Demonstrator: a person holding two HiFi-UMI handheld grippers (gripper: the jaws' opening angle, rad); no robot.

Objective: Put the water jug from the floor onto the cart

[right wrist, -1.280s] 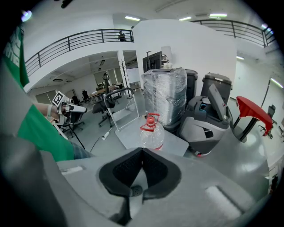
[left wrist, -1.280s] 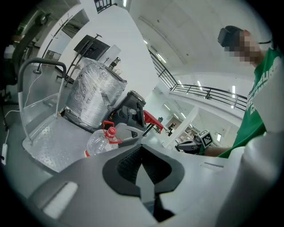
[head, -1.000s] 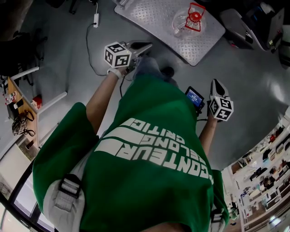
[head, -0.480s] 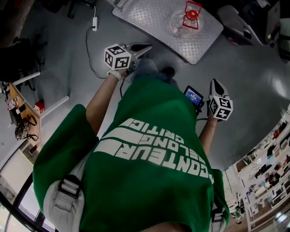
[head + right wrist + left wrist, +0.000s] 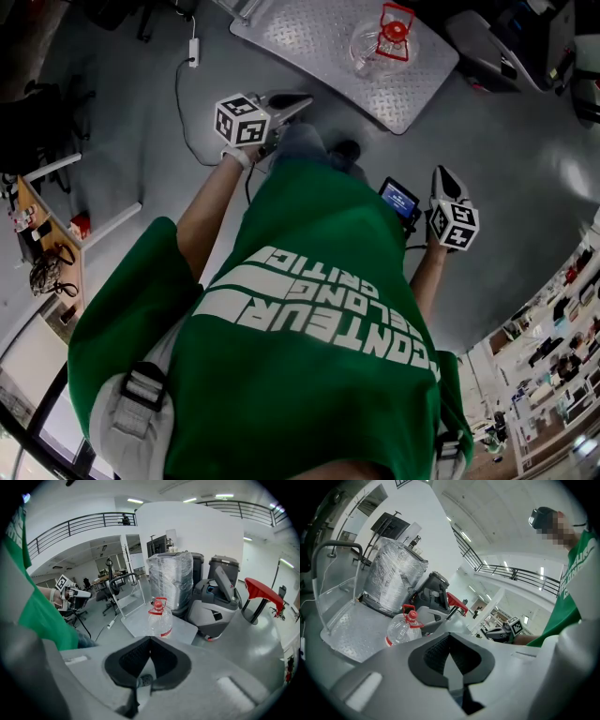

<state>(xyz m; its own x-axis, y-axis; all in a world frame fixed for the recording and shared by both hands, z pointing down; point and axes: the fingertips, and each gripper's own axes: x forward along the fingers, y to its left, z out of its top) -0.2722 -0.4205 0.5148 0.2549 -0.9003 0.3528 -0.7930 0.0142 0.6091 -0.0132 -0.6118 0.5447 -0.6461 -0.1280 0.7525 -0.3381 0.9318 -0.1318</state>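
The water jug (image 5: 380, 42), clear with a red cap and a red carry handle, stands upright on the diamond-plate deck of the cart (image 5: 309, 37), at about 1 o'clock in the head view. The person in the green shirt (image 5: 309, 309) stands on the grey floor (image 5: 141, 103) at 6 o'clock of the cart, well apart from the jug. The left tool (image 5: 302, 98) points toward the cart; its jaws are fully together and hold nothing. The right tool (image 5: 443, 174) is at 3 o'clock of the person, also with its jaws pressed together and empty. In both gripper views the jug shows beyond the closed jaws, and a film-wrapped load (image 5: 169, 578) stands behind the cart.
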